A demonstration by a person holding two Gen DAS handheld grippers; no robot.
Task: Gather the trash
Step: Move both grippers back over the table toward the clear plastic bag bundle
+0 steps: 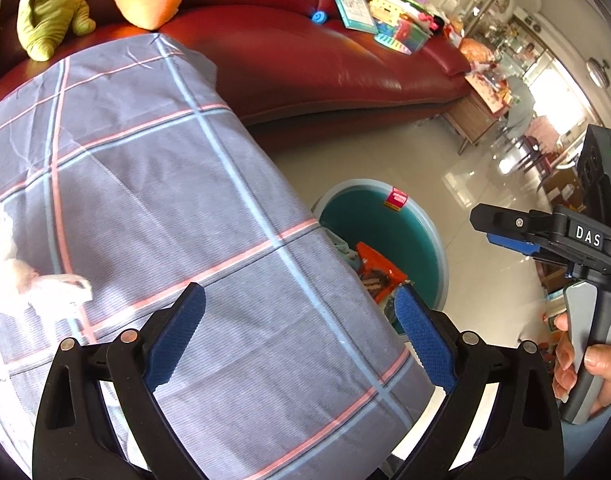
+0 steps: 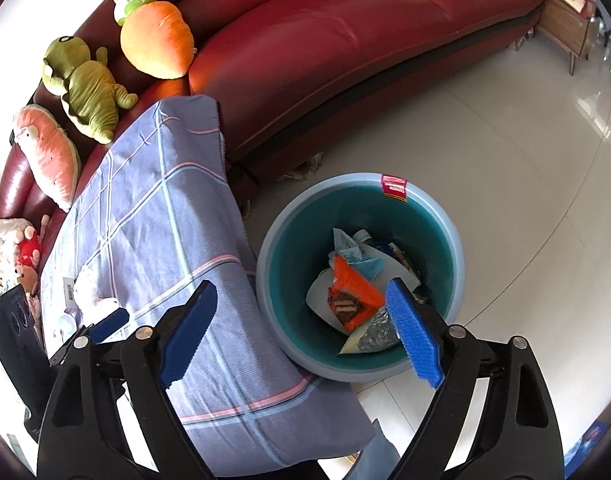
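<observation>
While my right gripper (image 2: 301,334) hangs with its jaws spread wide and nothing between them, its camera looks straight down into the teal bin (image 2: 437,216) on the pale floor, where an orange wrapper (image 2: 353,284) lies on top of paper and foil scraps. My left gripper (image 1: 299,340) is spread just as wide and empty, above the grey checked cloth (image 1: 153,184). Its view catches only part of the bin past the cloth's edge, but it shows a crumpled white tissue (image 1: 21,280) lying on the cloth at the left, and a hand (image 1: 593,364) on the right gripper's handle. Only the right view shows the green plush toy (image 2: 85,84) whole on the red sofa (image 2: 345,40).
</observation>
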